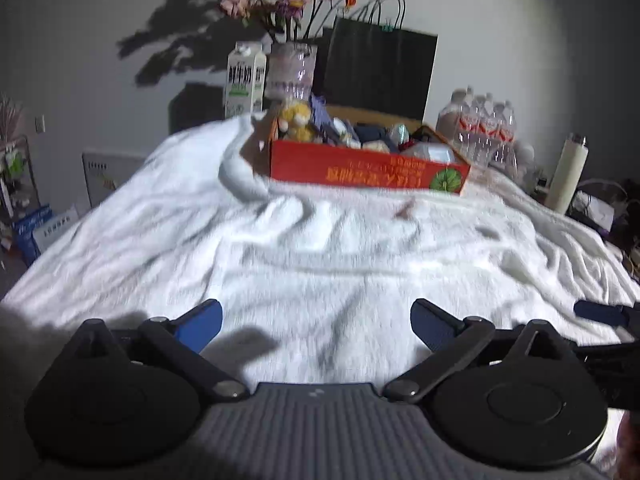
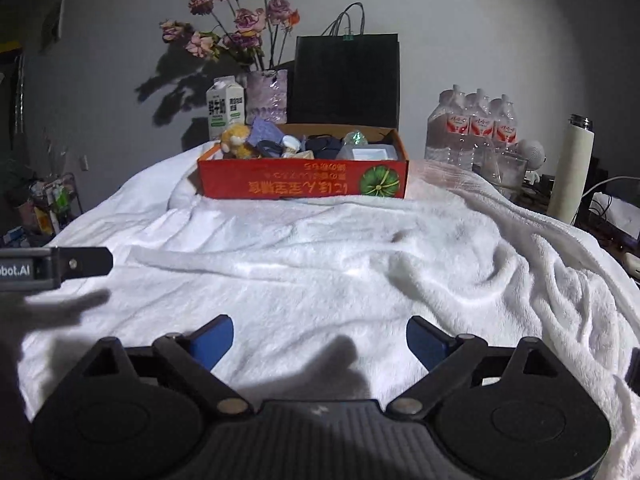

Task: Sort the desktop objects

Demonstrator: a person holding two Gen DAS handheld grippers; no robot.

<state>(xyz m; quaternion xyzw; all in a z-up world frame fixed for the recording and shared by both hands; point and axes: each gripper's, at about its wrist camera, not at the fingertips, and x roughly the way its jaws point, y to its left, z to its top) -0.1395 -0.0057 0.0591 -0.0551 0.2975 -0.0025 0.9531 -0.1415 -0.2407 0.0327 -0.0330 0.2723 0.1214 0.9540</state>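
A red cardboard box (image 1: 360,170) (image 2: 280,184) sits at the far end of a white fleece blanket (image 1: 304,248) (image 2: 320,256). It holds several small items, among them a yellow plush toy (image 1: 297,121) (image 2: 236,141) and a white tray (image 2: 370,154). My left gripper (image 1: 316,326) hovers over the near part of the blanket, open, nothing between its blue pads. My right gripper (image 2: 320,340) is likewise open and empty over the near blanket. The left gripper's side (image 2: 56,266) shows at the left edge of the right wrist view.
Behind the box stand a milk carton (image 1: 245,79) (image 2: 225,107), a vase of pink flowers (image 1: 291,70) (image 2: 267,96) and a black paper bag (image 1: 378,70) (image 2: 346,80). A pack of water bottles (image 2: 472,130) and a white flask (image 2: 570,170) stand at the right.
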